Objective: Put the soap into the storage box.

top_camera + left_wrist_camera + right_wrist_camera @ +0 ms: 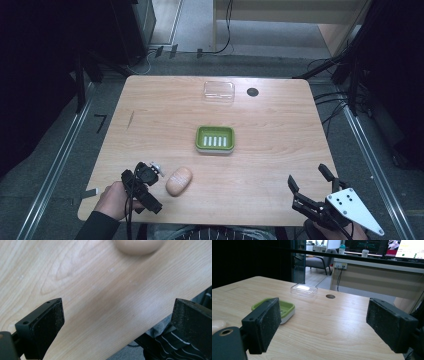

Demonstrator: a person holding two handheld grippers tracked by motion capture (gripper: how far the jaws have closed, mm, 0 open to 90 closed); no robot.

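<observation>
A peach oval soap bar (179,180) lies on the wooden table (280,165) near its front left. My left gripper (149,189) is held just left of the soap, open and empty. In the left gripper view, the soap (138,246) lies ahead of that gripper (117,306), beyond its wide-apart jaws. A green soap dish (215,139) with white ribs sits at the table's middle. My right gripper (306,175) hovers at the front right, open and empty. In the right gripper view this gripper (324,310) faces the dish (284,308).
A clear plastic lid (219,92) rests near the far edge, with a dark round hole (252,91) in the tabletop beside it. The table's front edge (150,330) runs close under the left gripper. Cables and dark stands surround the table.
</observation>
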